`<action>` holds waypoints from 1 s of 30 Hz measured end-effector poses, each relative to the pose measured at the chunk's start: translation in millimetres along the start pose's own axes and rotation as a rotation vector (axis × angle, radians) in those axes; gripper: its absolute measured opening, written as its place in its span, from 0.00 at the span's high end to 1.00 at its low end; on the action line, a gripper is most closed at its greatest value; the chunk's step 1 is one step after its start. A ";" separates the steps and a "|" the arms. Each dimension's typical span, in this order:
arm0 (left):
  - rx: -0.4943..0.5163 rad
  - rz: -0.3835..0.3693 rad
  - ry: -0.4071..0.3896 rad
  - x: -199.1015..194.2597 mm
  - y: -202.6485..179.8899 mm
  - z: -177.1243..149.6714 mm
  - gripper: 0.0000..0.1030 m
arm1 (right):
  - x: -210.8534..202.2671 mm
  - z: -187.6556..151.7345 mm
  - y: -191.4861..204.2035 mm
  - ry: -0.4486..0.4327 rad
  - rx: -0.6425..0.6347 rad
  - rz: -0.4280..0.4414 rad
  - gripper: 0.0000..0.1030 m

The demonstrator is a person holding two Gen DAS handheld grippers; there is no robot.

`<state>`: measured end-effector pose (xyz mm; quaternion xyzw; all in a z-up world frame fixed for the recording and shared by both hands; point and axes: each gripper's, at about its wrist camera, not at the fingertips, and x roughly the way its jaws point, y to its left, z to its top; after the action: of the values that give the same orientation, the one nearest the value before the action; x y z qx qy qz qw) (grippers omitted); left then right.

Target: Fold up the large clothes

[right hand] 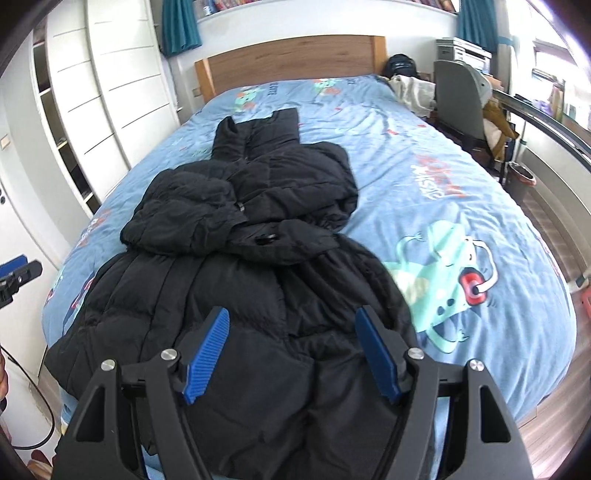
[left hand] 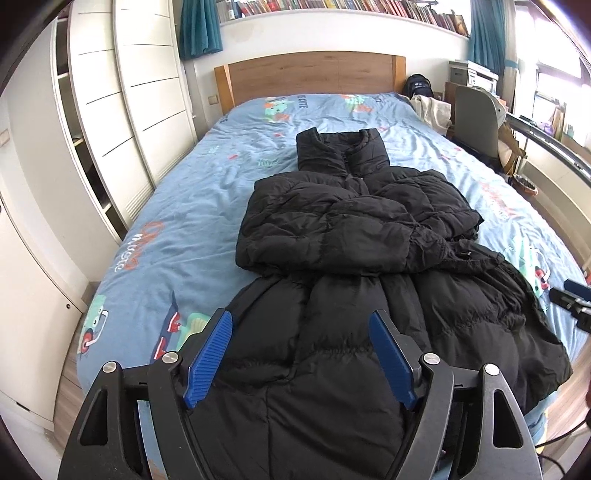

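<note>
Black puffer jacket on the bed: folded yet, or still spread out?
Partly folded. The black puffer jacket has both sleeves crossed over its chest, while collar and hem remain stretched along the bed.

The black coat (left hand: 332,240) is made of quilted, slightly shiny cloth. The bed cover (left hand: 207,206) is seen as soft matt cotton, the headboard (left hand: 314,74) as smooth wood.

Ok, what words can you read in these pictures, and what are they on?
"CUTE", probably, printed on the blue bedsheet near the headboard.
Orange and white lettering elsewhere on it: too warped to read.
Book spines on the shelf: too small.
Black jacket: no words visible.
</note>
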<state>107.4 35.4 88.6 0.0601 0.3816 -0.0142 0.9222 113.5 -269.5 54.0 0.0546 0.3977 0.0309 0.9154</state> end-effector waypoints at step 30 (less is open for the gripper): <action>-0.059 -0.022 0.038 318.3 114.1 313.5 0.24 | 234.0 342.6 -58.9 -0.119 -0.012 0.032 0.32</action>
<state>561.3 116.7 95.2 0.0287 0.4001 -0.0121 0.9159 524.4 -330.4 109.3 0.0573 0.3413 0.0446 0.9372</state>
